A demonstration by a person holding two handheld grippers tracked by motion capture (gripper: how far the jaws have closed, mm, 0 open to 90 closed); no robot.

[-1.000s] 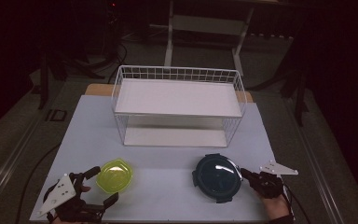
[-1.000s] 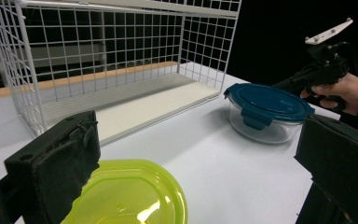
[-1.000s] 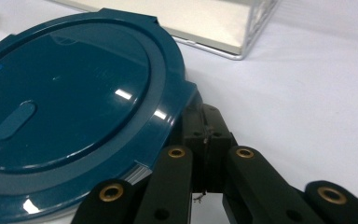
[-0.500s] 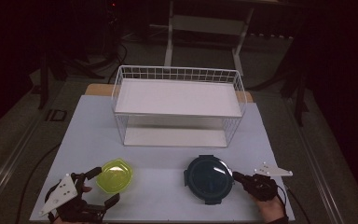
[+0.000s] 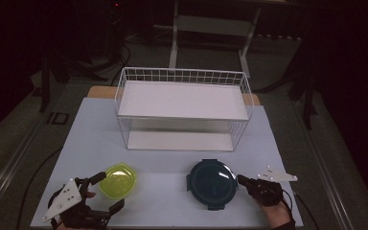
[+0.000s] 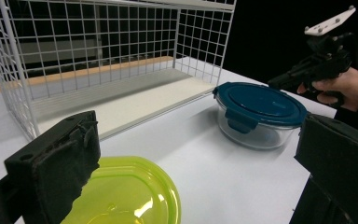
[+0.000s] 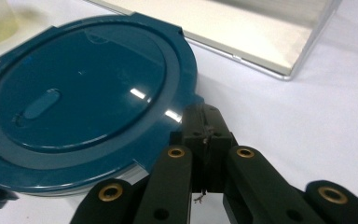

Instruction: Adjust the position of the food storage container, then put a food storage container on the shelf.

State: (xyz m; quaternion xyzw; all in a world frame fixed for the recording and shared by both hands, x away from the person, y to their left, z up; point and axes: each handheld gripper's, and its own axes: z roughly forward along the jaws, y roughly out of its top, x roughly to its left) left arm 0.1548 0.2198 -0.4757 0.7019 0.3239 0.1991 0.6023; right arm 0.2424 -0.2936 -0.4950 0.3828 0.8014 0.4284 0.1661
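Leftmost on the pale table (image 5: 100, 124), the left gripper (image 5: 106, 192) sits at the near edge with its jaws spread wide, one on either side of the yellow-green bowl (image 5: 118, 180). In the left gripper view the two black pads frame the bowl's rim without pressing on it, so the tool has hold of nothing; the stance reads as a grasp being lined up, the wide opening being what a bowl of that breadth needs.

Behind and between the two hands stands the white wire rack (image 5: 182, 103), two shelves deep, both bare. Its open front faces the person, which is probably why the dishes wait just before it: either shelf could take them.

Further right rests the glass container with the dark blue lid (image 5: 212, 181), lid on and its clips visible at the rim. It stands well apart from the bowl, on the table in front of the rack's right half.

At the right, the right gripper (image 5: 242, 180) has its jaws pressed together with nothing between them, as the right gripper view shows. The closed tip lies just beside the lid's edge, perhaps touching it; contact cannot be told. Shut jaws suit a nudge rather than a lift.
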